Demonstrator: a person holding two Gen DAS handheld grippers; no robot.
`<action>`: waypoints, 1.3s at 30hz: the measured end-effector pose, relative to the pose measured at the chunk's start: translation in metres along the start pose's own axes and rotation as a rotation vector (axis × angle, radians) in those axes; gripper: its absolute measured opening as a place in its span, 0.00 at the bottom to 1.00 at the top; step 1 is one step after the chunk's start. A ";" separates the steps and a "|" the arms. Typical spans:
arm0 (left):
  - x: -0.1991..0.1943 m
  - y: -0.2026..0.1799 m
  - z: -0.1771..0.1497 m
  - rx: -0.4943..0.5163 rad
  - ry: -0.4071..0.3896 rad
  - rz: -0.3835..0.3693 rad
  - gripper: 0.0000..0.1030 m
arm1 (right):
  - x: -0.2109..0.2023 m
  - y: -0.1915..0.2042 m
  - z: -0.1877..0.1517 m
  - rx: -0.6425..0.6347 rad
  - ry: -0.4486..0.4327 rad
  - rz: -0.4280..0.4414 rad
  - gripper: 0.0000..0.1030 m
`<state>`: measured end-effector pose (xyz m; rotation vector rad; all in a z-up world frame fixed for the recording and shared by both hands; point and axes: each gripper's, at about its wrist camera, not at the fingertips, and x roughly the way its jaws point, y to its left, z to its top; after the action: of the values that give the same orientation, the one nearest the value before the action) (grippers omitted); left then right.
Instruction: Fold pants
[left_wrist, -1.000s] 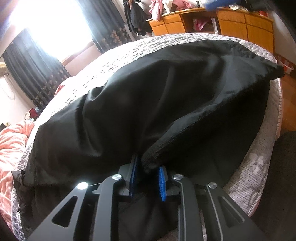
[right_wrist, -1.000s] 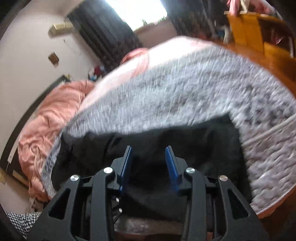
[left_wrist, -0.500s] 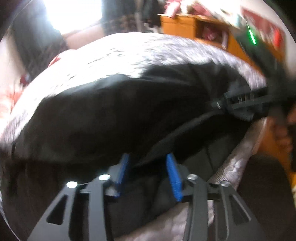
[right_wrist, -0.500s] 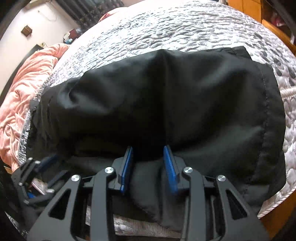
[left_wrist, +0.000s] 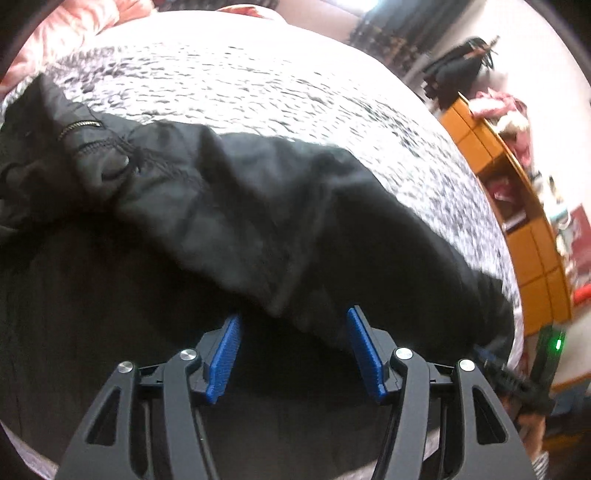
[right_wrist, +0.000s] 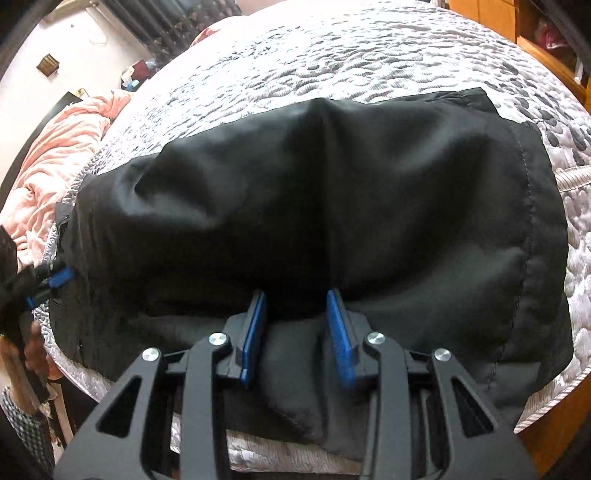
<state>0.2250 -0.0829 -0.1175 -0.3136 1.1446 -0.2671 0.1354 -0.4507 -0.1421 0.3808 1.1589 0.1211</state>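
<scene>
Black pants (right_wrist: 332, 184) lie folded across the grey quilted bed (right_wrist: 369, 48). My right gripper (right_wrist: 296, 293) sits at their near edge, its blue pads closed on a raised fold of the cloth, with a crease running away from the grip. In the left wrist view the pants (left_wrist: 258, 206) stretch from a bunched waistband with a zipper (left_wrist: 81, 125) toward the right. My left gripper (left_wrist: 293, 314) hovers over the near edge with its jaws opening; a fold edge lies at the tips, untouched by the pads. That left gripper (right_wrist: 55, 277) also shows at the left edge of the right wrist view.
A pink blanket (right_wrist: 55, 158) is heaped at the far left of the bed. An orange wooden dresser (left_wrist: 517, 221) piled with clothes stands past the bed's right side. A person's hand (right_wrist: 33, 343) holds the left tool. The right tool's green light (left_wrist: 557, 343) glows at lower right.
My left gripper let go of the pants hem, spread its jaws, rolled and swung toward the waistband end. My right gripper came down onto the bed with the fabric, then stayed put.
</scene>
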 end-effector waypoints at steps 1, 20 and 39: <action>0.003 0.002 0.004 -0.014 0.005 -0.004 0.64 | 0.002 0.003 0.000 0.001 0.001 0.001 0.33; -0.039 0.010 -0.021 -0.174 -0.184 -0.128 0.10 | 0.004 0.004 0.003 -0.016 0.016 0.007 0.34; -0.043 -0.030 -0.163 -0.003 -0.298 0.129 0.13 | -0.001 0.012 0.010 -0.054 0.064 -0.099 0.39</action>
<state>0.0568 -0.1122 -0.1321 -0.2711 0.8665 -0.1004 0.1455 -0.4418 -0.1338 0.2724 1.2329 0.0782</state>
